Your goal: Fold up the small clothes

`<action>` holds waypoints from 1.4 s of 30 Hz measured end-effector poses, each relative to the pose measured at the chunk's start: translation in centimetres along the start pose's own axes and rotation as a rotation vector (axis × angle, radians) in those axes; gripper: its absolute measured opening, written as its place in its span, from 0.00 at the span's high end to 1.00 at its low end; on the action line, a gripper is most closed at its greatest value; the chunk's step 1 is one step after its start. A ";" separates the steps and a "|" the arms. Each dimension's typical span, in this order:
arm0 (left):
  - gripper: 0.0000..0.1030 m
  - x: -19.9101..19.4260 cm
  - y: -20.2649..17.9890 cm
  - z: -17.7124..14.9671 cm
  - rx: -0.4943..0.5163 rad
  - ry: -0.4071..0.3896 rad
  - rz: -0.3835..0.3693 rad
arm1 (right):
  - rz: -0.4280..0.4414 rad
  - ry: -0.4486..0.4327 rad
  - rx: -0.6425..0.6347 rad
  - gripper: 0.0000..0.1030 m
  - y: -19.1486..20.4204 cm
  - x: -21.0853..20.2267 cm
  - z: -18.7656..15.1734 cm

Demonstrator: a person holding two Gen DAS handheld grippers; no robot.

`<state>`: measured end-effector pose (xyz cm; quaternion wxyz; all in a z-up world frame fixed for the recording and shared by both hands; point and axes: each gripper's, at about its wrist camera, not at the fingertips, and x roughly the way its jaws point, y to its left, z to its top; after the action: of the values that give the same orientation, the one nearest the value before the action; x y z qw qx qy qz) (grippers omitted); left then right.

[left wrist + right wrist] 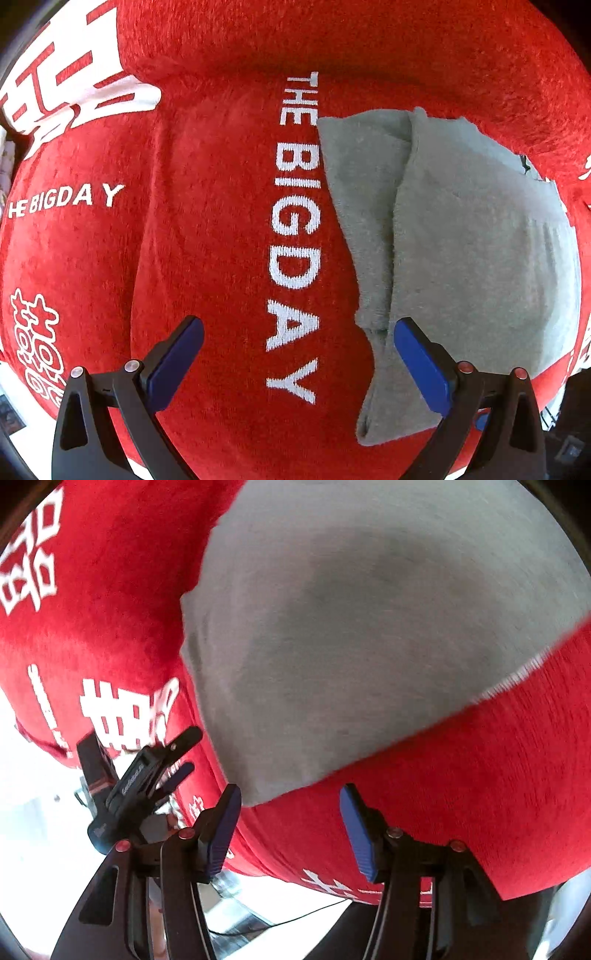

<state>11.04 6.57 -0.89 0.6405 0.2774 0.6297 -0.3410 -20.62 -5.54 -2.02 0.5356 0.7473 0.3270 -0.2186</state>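
I count one grey garment (pixel 461 236), partly folded, lying on one red cloth (pixel 207 236) printed with white lettering. My left gripper (pixel 298 334) hangs released above the cloth, its right pad over the garment's near left edge. My right gripper (pixel 290 821) is also released, empty, just near of the garment's near edge (pixel 351 627).

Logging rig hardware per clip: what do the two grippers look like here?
Both match: the left gripper and right gripper have black, curved arms with cut-outs, silver and red round pivot caps, and flat blue pads on the fingers; the right gripper's pads are ribbed. No sleeves visible.
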 end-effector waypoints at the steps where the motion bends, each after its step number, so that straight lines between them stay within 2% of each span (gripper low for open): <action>1: 0.00 0.1 0.2 0.1 -0.002 0.003 -0.014 | 0.018 -0.011 0.022 0.42 -0.5 0.0 0.0; 8: 0.00 0.5 1.0 0.4 -0.042 0.031 -0.202 | 0.193 -0.115 0.168 0.40 -2.1 0.9 1.1; 13: 0.00 1.5 0.2 0.8 -0.046 0.082 -0.332 | 0.253 -0.130 0.216 0.40 -1.4 2.0 1.7; 15: 0.00 2.0 -0.2 0.9 -0.045 0.102 -0.368 | 0.291 -0.122 0.252 0.66 -1.2 2.5 1.8; 16: 0.00 2.2 -0.5 1.0 -0.047 0.109 -0.383 | 0.314 -0.118 0.256 0.92 -1.2 2.5 1.9; 18: 0.00 2.5 -0.8 1.2 -0.057 0.117 -0.403 | 0.379 -0.118 0.243 0.91 -0.8 2.1 2.2; 22: 0.00 2.2 -1.8 1.9 -0.059 0.125 -0.456 | 0.442 -0.115 0.161 0.91 0.8 0.2 2.8; 27: 0.00 2.4 -4.0 4.0 -0.040 0.140 -0.563 | 0.474 -0.105 0.105 0.91 2.2 -1.3 3.3; 31: 0.00 1.4 -7.1 5.1 0.027 0.108 -0.577 | 0.462 -0.090 0.081 0.91 2.4 -1.4 3.3; 33: 0.02 1.3 -8.6 5.4 0.054 0.087 -0.546 | 0.433 -0.075 0.071 0.91 2.2 -1.2 3.2; 36: 0.33 2.1 -9.9 5.6 0.091 0.100 -0.462 | 0.345 -0.033 0.037 0.91 2.1 -1.0 3.0; 39: 0.34 3.2 -10.3 5.4 0.111 0.124 -0.381 | 0.214 0.038 -0.009 0.83 2.1 -1.1 3.0; 40: 0.34 3.2 -10.0 5.1 0.121 0.123 -0.368 | 0.164 0.071 -0.041 0.66 2.3 -1.3 3.0; 41: 0.34 3.2 -10.0 5.1 0.126 0.119 -0.355 | 0.124 0.102 -0.079 0.33 2.7 -1.6 3.1; 42: 0.34 3.1 -9.9 5.0 0.126 0.115 -0.343 | 0.084 0.129 -0.137 0.24 3.2 -2.2 3.3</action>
<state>6.28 -3.64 -2.96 0.5174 0.2245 0.6806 -0.4676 -19.70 -9.88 0.49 0.5721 0.7344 0.3433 -0.1245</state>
